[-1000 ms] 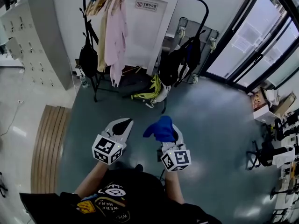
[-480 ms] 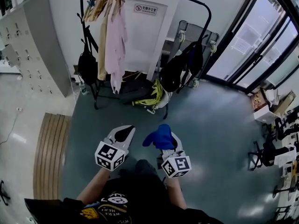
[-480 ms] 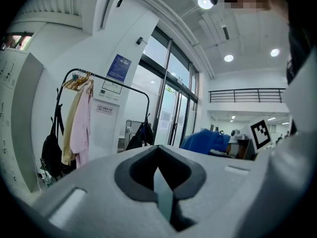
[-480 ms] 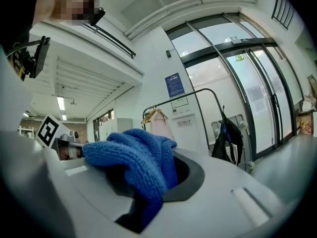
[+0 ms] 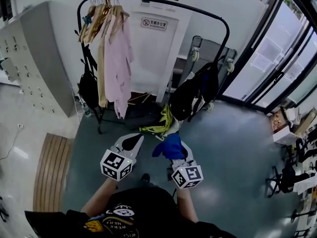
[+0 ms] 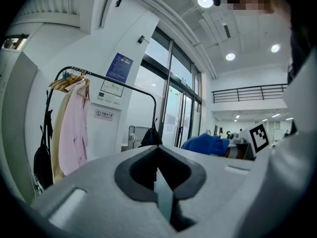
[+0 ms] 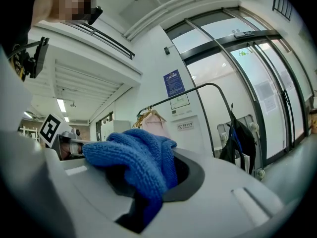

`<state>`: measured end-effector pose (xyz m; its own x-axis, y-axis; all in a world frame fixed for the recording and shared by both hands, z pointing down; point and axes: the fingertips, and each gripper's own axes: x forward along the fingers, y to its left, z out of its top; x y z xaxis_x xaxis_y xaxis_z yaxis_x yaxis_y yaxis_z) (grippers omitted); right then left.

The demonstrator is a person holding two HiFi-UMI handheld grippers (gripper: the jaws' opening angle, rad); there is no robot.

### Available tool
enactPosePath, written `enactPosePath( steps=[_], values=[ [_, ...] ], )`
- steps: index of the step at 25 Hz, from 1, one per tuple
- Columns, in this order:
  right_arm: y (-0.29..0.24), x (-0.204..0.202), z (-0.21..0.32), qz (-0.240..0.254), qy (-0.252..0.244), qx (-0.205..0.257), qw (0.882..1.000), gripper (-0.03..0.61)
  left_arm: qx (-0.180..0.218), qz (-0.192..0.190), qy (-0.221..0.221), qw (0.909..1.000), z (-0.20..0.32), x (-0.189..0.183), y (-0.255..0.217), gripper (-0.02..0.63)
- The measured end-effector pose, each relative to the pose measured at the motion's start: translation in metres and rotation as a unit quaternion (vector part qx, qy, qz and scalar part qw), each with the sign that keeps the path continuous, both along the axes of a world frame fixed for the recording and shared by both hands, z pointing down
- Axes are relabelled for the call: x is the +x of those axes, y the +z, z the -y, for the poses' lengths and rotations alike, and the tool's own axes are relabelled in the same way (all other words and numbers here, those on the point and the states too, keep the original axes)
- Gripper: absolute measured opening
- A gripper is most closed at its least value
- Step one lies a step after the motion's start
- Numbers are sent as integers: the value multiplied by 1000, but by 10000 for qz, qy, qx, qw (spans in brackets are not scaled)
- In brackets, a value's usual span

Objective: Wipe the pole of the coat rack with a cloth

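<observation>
Clamping the blue cloth (image 5: 168, 146), the right gripper (image 5: 176, 148) sat nearer the coat rack's pole (image 5: 227, 42), well ahead, while the left gripper (image 5: 130, 142) was closed and empty.

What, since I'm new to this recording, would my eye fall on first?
The bright blue cloth bunched in the right gripper, low centre in the head view, stands out first. Beyond it stands the black coat rack, with a pink garment hanging at that view's left and a dark bag at its right.
</observation>
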<state>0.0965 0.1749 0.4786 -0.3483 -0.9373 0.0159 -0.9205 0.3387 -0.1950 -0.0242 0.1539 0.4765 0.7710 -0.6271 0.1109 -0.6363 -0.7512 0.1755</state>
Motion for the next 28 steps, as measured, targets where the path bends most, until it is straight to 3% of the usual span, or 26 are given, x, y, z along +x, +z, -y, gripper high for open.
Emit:
enactPosePath(
  steps=[8,11,13,15,22,28],
  values=[
    [-27,57,126,-154,-294,157,9993,58,248,-160,-17,9996,122,60,-27,-3],
    [-37,70,172,-166,-317,201,9992,58,-5,-533,537,9971,157,80,-29,-3],
    [-47,80,208,-187,-287,294,9990,58,-265,-1017,1191,9873,180,96,-31,-3],
    [-62,93,250,-293,-173,462,9984,57,-287,-1177,1570,9801,207,106,-36,-3],
    [-155,178,431,-858,1070,1054,9849,58,458,-374,1205,9909,353,103,-59,-3],
    [-260,266,536,-835,2367,1359,9584,58,740,-303,1330,9879,445,106,-87,-3]
  ],
)
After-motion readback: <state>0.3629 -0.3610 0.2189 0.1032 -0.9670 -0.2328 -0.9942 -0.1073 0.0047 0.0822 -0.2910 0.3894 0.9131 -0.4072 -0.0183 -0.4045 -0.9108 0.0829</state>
